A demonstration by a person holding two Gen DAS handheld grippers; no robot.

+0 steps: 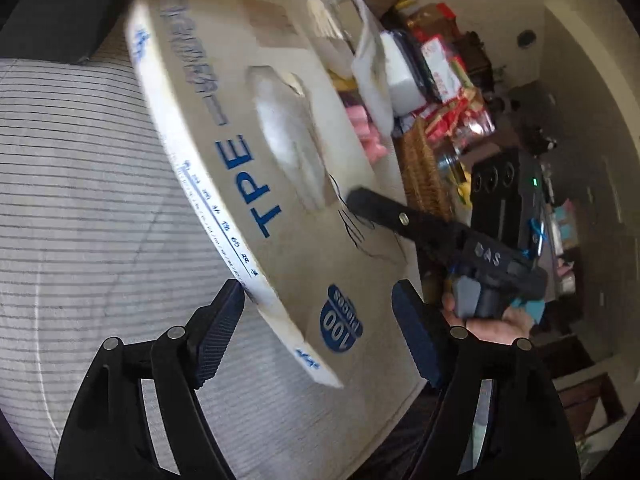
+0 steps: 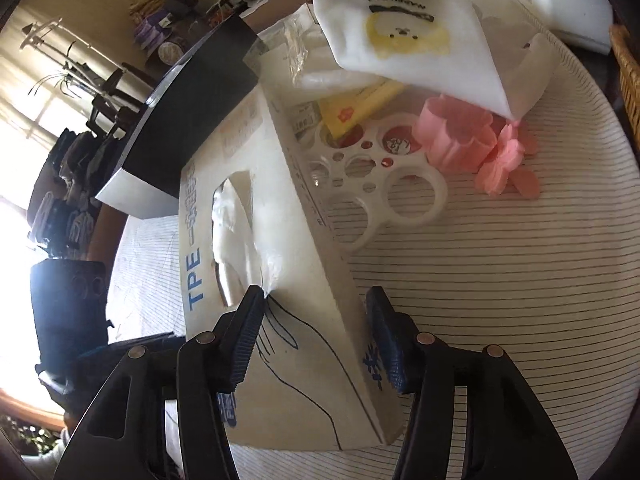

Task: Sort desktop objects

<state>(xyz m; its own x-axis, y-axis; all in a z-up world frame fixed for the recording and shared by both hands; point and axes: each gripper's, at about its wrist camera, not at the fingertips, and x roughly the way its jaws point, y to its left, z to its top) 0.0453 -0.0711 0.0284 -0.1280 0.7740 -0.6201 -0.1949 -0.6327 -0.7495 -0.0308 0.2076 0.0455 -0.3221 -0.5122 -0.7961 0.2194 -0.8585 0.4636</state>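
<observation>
A white glove box [image 1: 280,160] printed "TPE" and "100 pieces" is tilted up off the striped tablecloth [image 1: 80,200]. My left gripper [image 1: 320,332] straddles its near corner, one pad on the white side edge and the other at the far edge of the printed face. My right gripper [image 2: 316,332] is shut on the same box [image 2: 320,344], with one pad on the printed face by the hand drawing and the other on the side wall. One finger [image 1: 376,208] of the right gripper rests on the box's face in the left wrist view. Clear gloves bulge from the box's opening [image 2: 236,240].
Beyond the box lie a white plastic rack with round holes [image 2: 412,196], pink flower-shaped pieces [image 2: 460,140], a yellow packet [image 2: 360,108] and a white cloth with a dog print [image 2: 400,28]. A wicker basket [image 2: 628,80] stands at the right and a black box [image 2: 180,120] at the left.
</observation>
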